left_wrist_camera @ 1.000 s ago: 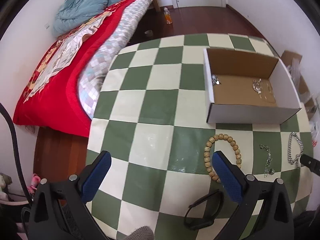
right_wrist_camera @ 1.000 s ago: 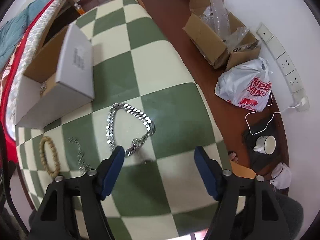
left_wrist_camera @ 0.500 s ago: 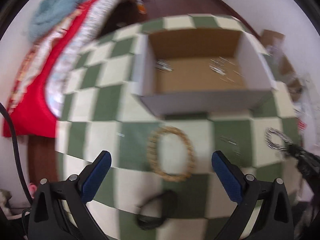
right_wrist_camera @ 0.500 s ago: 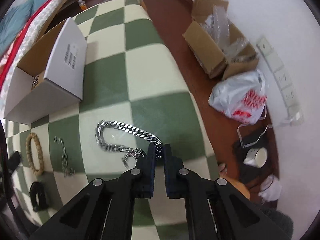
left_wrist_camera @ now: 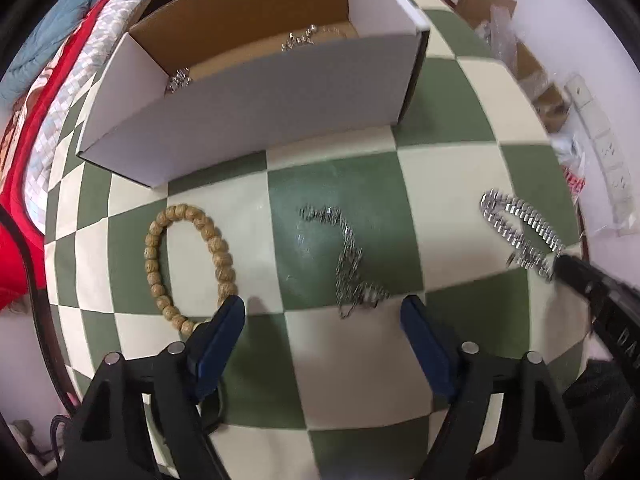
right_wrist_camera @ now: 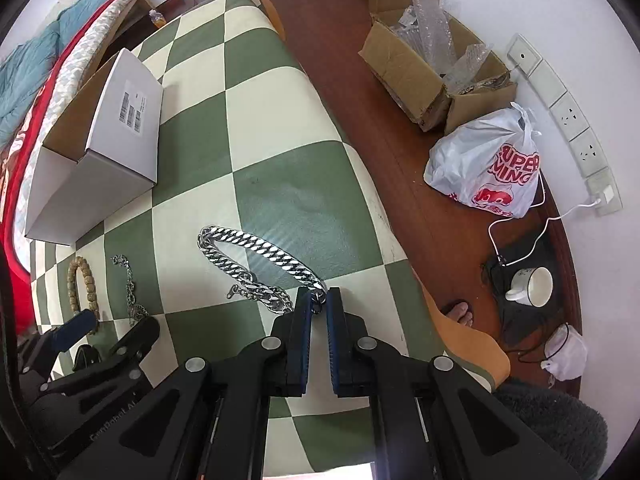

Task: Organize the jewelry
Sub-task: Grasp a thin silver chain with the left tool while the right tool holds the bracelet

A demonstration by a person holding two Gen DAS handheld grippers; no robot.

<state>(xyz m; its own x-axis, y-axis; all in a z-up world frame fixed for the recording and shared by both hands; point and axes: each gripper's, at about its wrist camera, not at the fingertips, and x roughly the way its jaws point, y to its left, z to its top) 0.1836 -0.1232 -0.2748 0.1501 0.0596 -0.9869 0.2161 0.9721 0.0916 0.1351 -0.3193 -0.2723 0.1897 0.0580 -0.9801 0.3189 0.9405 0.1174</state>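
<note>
Right wrist: right gripper (right_wrist_camera: 319, 300) pinching chain (right_wrist_camera: 256, 262) on table (right_wrist_camera: 264, 128), near box (right_wrist_camera: 96, 148). Left gripper (left_wrist_camera: 322, 312) spread wide over thin chain (left_wrist_camera: 348, 256), beside beads (left_wrist_camera: 188, 264).

Red-quilted bed (right_wrist_camera: 24, 128), brown wooden floor (right_wrist_camera: 360, 64), white wall (right_wrist_camera: 560, 8).

"SUPER MING" on plastic bag (right_wrist_camera: 486, 168)

Left gripper (left_wrist_camera: 322, 316) hangs wide open over the thin chain (left_wrist_camera: 348, 260); bead bracelet (left_wrist_camera: 188, 268) to its left, box (left_wrist_camera: 256, 96) beyond.
</note>
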